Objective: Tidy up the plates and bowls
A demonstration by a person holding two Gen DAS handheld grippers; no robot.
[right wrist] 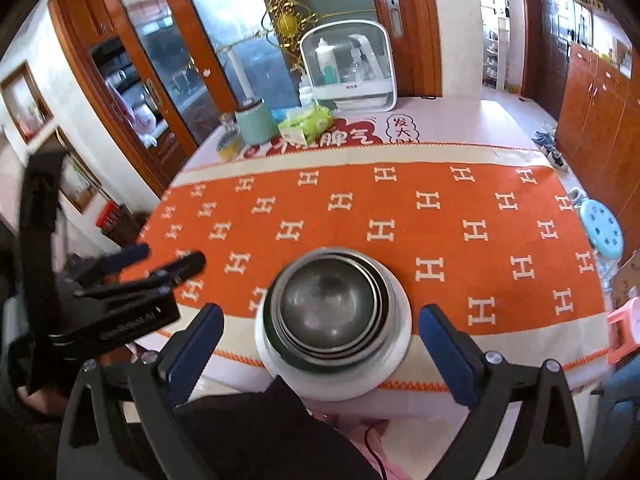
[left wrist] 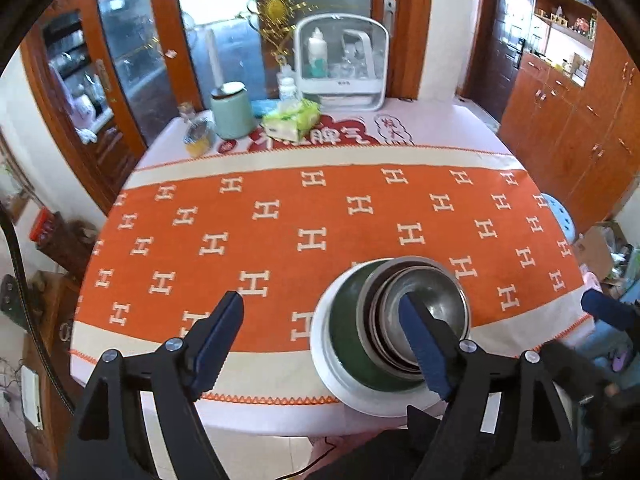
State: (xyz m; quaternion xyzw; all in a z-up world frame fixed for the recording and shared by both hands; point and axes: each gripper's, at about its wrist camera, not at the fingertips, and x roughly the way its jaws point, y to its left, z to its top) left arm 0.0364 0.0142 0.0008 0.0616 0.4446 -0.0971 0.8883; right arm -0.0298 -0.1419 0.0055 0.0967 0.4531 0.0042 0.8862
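Note:
A stack of nested steel bowls (left wrist: 424, 312) (right wrist: 332, 304) sits in a dark green bowl (left wrist: 344, 328) on a white plate (left wrist: 324, 364) (right wrist: 384, 376) near the table's front edge. My left gripper (left wrist: 324, 324) is open and empty above the table, left of the stack; its right finger (left wrist: 420, 344) overlaps the bowls in view. My right gripper (right wrist: 320, 340) is open and empty, its fingers wide on either side of the stack, held above it. The left gripper also shows in the right wrist view (right wrist: 160, 264), at the left.
The table carries an orange cloth with H marks (left wrist: 280, 220) (right wrist: 440, 220). At the far edge stand a mint canister (left wrist: 232, 112), a tissue pack (left wrist: 292, 120), a glass jar (left wrist: 196, 136) and a white cabinet with bottles (left wrist: 340, 64). A blue stool (right wrist: 604, 232) stands right.

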